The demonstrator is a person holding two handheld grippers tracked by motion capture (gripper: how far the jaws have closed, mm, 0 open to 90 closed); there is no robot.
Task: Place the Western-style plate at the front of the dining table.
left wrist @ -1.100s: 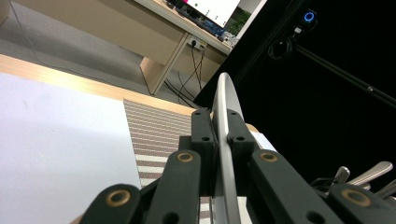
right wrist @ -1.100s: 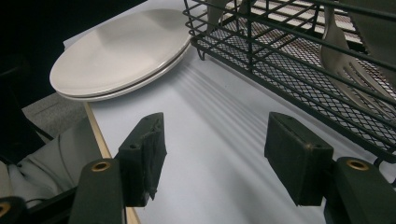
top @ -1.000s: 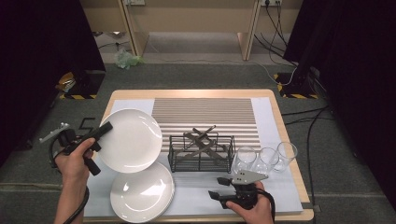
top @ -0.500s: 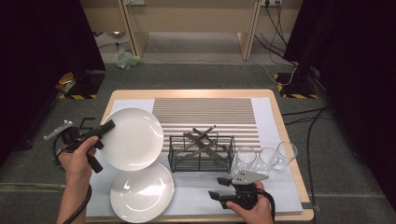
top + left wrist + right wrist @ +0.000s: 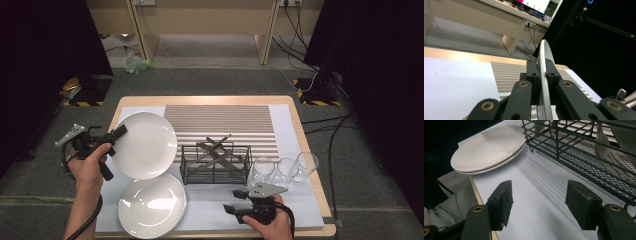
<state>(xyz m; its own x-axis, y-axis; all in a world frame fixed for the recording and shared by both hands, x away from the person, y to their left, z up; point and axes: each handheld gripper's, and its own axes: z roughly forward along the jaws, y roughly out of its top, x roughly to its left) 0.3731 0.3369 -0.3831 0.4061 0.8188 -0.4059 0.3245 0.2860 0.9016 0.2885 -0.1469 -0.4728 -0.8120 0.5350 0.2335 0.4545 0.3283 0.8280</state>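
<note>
My left gripper (image 5: 120, 133) is shut on the left rim of a white plate (image 5: 146, 145), held tilted above the table's left side. In the left gripper view the plate (image 5: 544, 60) stands edge-on, pinched between the jaws of the left gripper (image 5: 541, 71). A stack of white plates (image 5: 151, 205) lies flat at the front left, also seen as the plate stack (image 5: 487, 148) in the right gripper view. My right gripper (image 5: 235, 201) rests near the front edge, and the right gripper (image 5: 541, 203) has its jaws open over the white mat with nothing between them.
A black wire basket (image 5: 215, 163) holding cutlery stands mid-table on a striped mat (image 5: 220, 122); its mesh wall (image 5: 584, 152) is close ahead of the right gripper. Three clear glasses (image 5: 282, 170) stand to the basket's right. The wooden table's edge (image 5: 310, 150) runs along the right.
The left hand has shifted the held plate slightly. The right gripper has stayed in place.
</note>
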